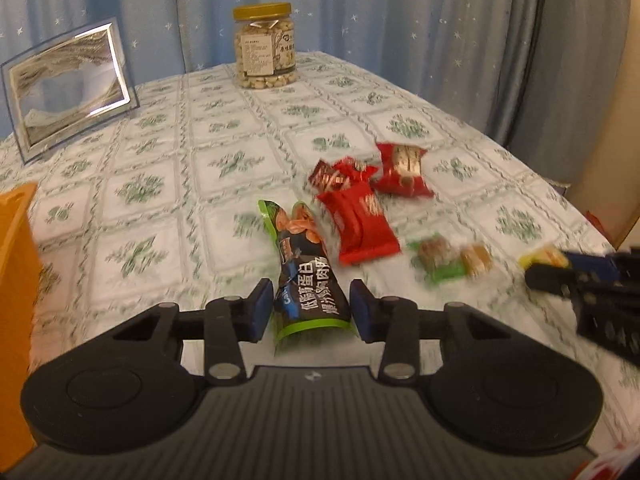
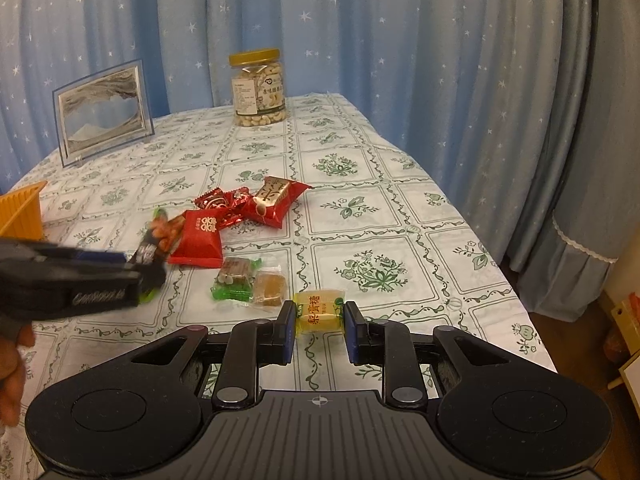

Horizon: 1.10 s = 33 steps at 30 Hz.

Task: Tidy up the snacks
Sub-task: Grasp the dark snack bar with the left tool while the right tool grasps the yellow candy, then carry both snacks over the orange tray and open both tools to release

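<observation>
A long black-and-green snack packet lies between the blue pads of my left gripper, which press on its near end from both sides. From the right wrist view the same left gripper comes in from the left with that packet. My right gripper is shut on a small yellow candy just above the tablecloth. Three red snack packets lie in a loose pile mid-table. A green candy and a brown candy rest beside them.
An orange bin stands at the table's left edge. A jar of nuts and a clear picture frame stand at the back. Blue curtains hang behind. A person's hand holds the left gripper. The table's right edge drops off.
</observation>
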Tool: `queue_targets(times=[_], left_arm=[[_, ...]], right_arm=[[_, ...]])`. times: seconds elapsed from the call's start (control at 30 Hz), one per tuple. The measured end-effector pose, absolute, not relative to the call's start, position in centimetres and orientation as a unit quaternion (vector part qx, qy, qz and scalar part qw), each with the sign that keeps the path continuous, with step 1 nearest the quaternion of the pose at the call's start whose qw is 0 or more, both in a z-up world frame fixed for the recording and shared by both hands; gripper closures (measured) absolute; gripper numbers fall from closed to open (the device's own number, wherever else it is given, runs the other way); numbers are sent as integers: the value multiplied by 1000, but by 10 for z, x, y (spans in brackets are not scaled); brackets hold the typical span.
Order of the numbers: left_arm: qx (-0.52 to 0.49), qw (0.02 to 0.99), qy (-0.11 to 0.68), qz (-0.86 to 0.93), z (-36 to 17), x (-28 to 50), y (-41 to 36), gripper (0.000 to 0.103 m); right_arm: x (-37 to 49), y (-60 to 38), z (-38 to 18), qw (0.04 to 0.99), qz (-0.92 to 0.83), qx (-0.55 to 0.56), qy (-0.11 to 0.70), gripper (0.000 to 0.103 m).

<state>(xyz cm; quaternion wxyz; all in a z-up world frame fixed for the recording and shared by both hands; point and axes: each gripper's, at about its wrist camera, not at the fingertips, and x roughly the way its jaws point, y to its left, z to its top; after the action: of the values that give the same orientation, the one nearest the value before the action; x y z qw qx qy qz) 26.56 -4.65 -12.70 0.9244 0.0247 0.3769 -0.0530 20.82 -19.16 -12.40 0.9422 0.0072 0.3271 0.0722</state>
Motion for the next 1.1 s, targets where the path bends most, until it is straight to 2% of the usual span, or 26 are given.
queue_targets(times=[0.17, 0.27, 0.3, 0.47, 0.57, 0.7, 0.8, 1.1], left_arm=[[20, 915, 398, -65, -122, 225, -37, 64], [30, 918, 390, -70, -117, 211, -35, 51], [36, 921, 382, -67, -115, 210, -35, 49], [32, 927, 369, -60, -110, 231, -36, 49], [34, 925, 373, -60, -115, 243, -37, 54], [41, 918, 391, -57, -125, 250, -39, 72], [41, 918, 391, -54, -128, 246, -39, 76], [15, 925, 377, -36, -91, 218, -22, 77]], right_arm=[[202, -190, -122, 942, 74, 13, 327, 78], [198, -191, -122, 942, 74, 18, 328, 78], [198, -191, -122, 941, 74, 19, 329, 78], [195, -191, -121, 941, 70, 25, 331, 78], [195, -190, -121, 940, 71, 25, 332, 78], [195, -187, -121, 940, 73, 24, 334, 78], [194, -186, -119, 939, 74, 25, 334, 78], [183, -181, -95, 941, 82, 30, 326, 78]])
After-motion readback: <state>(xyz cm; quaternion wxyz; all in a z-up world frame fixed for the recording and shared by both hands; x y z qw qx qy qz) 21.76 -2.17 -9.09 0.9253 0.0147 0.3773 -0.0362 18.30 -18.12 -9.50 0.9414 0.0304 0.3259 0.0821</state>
